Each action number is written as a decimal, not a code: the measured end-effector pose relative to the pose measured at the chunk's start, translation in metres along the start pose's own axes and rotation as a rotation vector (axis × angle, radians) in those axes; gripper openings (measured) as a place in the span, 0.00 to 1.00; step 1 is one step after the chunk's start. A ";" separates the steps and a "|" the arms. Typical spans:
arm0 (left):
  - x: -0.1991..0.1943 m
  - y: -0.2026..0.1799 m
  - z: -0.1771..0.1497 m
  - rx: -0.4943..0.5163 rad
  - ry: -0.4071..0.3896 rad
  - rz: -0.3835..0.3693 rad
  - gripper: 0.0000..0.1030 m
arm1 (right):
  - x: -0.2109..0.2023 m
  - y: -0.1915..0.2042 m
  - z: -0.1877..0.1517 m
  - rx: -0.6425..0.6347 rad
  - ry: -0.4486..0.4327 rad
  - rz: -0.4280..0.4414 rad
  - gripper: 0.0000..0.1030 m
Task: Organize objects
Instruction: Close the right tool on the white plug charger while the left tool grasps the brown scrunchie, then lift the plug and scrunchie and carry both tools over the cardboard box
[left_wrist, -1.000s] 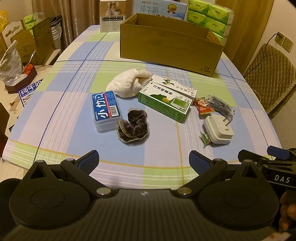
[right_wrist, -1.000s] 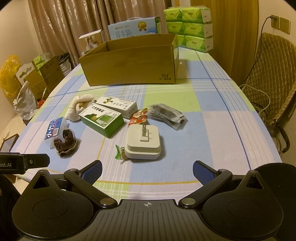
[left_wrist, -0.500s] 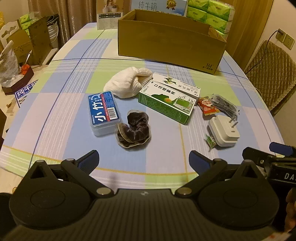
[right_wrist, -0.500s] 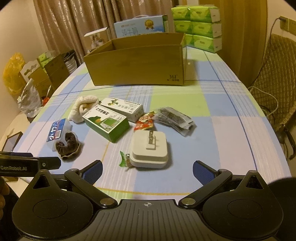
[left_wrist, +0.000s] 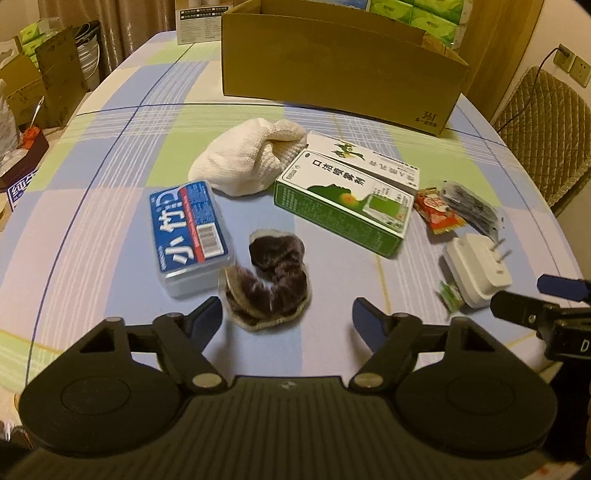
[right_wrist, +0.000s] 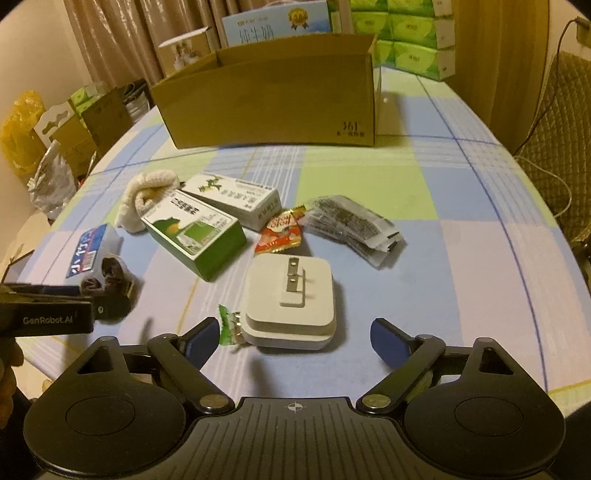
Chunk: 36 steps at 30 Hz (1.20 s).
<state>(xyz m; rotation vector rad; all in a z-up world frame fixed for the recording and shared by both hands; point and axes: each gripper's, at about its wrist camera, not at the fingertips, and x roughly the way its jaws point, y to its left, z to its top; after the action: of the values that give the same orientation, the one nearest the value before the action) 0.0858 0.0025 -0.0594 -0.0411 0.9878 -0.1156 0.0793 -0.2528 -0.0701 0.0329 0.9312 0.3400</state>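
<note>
A home dining room: checked tablecloth (left_wrist: 110, 206), curtains (right_wrist: 122, 40), stacked tissue packs (right_wrist: 406, 33).

Can't see inside the cardboard box (right_wrist: 273, 99) from either view, the milk carton (right_wrist: 275, 26) behind it is half hidden, and the tiny green wrapper (right_wrist: 226, 326) is unreadable.

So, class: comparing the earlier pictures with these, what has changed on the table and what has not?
Both grippers came down closer, jaws closing: the left gripper over the dark scrunchie, the right gripper over the white plug adapter. Neither grips anything yet. The items and cardboard box lie unmoved.
</note>
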 end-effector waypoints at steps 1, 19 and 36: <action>0.003 -0.001 0.002 0.011 -0.003 0.003 0.68 | 0.002 -0.001 0.000 0.000 0.002 0.003 0.81; 0.033 -0.012 0.010 0.112 -0.021 0.062 0.29 | 0.023 -0.009 0.005 0.021 -0.003 0.047 0.60; 0.000 -0.028 0.010 0.133 -0.049 -0.014 0.21 | -0.014 0.002 0.010 -0.013 -0.098 0.004 0.60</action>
<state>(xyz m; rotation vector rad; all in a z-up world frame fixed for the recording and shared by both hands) 0.0916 -0.0253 -0.0516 0.0713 0.9296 -0.1922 0.0783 -0.2538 -0.0527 0.0390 0.8320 0.3454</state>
